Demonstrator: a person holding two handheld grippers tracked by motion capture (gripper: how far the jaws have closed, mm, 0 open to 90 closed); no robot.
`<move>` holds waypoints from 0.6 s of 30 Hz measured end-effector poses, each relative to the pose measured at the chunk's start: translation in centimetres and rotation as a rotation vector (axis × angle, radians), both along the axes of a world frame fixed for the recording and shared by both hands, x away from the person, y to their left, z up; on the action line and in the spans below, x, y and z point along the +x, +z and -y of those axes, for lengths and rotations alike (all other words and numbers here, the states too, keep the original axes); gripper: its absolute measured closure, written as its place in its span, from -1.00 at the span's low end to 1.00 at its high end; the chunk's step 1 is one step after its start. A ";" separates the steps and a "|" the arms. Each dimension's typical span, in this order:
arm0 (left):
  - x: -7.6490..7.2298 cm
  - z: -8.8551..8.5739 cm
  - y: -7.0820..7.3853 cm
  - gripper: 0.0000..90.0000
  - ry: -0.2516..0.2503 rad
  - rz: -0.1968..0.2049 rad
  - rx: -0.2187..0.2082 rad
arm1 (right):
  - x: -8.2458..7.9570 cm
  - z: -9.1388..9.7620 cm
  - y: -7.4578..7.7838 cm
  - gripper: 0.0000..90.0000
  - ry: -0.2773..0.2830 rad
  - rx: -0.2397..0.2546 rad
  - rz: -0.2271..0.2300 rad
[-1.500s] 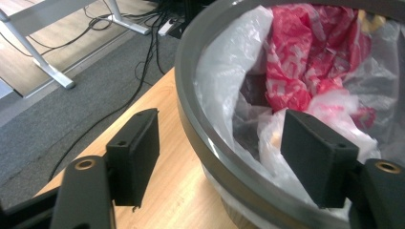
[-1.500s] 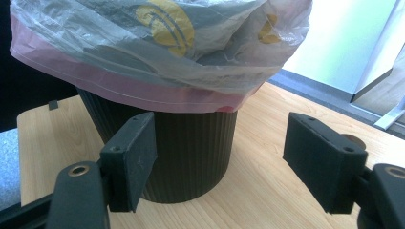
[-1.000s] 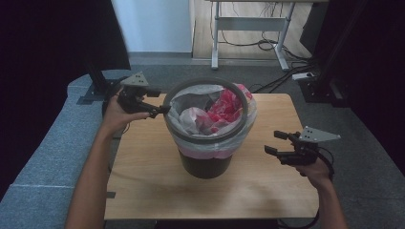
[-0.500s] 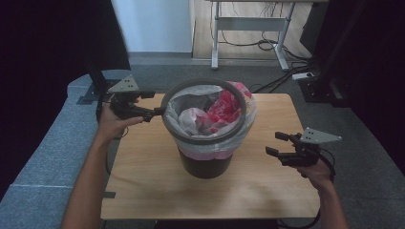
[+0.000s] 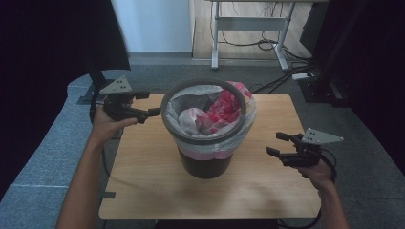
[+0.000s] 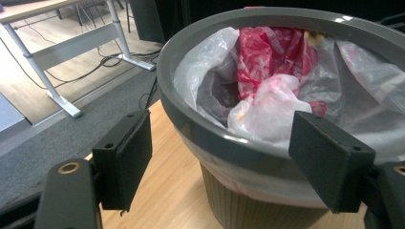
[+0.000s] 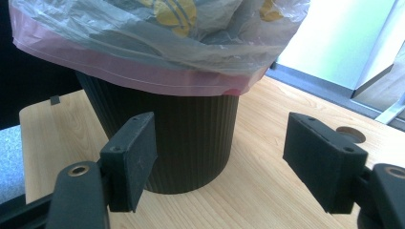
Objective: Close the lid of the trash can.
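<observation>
A dark ribbed bin stands in the middle of the wooden table. A grey ring sits on its top over a clear and pink liner bag. Crumpled red and white bags fill it. My left gripper is open just left of the ring, level with it, jaws pointing at it. In the left gripper view the ring lies beyond my left gripper, apart from the pads. My right gripper is open to the right of the bin, low. In the right gripper view the bin stands ahead of my right gripper.
A white-legged desk and loose cables are on the floor behind the table. Grey carpet surrounds the table, with dark curtains at both sides. A round cable hole is in the tabletop near the right gripper.
My left gripper has drawn back to the left, away from the ring's rim. The right gripper and the bin have stayed where they were.
</observation>
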State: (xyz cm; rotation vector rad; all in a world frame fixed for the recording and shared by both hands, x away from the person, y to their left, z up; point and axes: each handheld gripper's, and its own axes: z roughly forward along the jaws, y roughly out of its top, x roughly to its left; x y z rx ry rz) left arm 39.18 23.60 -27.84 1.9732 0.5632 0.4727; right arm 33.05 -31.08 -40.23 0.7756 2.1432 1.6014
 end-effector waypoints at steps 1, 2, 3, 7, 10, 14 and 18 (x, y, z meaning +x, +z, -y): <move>-0.4 -0.3 -0.1 -0.49 -0.003 -0.003 -0.002 | 0.0 0.0 0.0 -0.42 0.001 -0.002 0.002; -0.6 -0.5 -0.2 -0.49 -0.004 -0.003 -0.001 | 0.0 -0.1 0.1 -0.42 0.001 0.000 0.002; -0.9 -0.7 -0.4 -0.49 -0.005 -0.004 0.000 | -0.1 -0.1 0.1 -0.42 0.001 -0.002 0.003; -1.7 -1.4 -1.0 -0.50 -0.014 -0.007 -0.011 | 0.0 -0.2 0.2 -0.42 0.002 -0.003 0.004; -2.0 -1.6 -1.4 -0.50 -0.013 -0.010 -0.010 | 0.0 -0.2 0.2 -0.42 0.002 -0.003 0.003; -2.3 -1.8 -2.0 -0.50 -0.015 -0.015 -0.012 | -0.1 -0.2 0.1 -0.42 0.003 -0.002 0.003; -2.6 -1.9 -2.5 -0.51 -0.021 -0.019 -0.007 | 0.0 0.0 0.0 -0.42 0.000 -0.001 0.000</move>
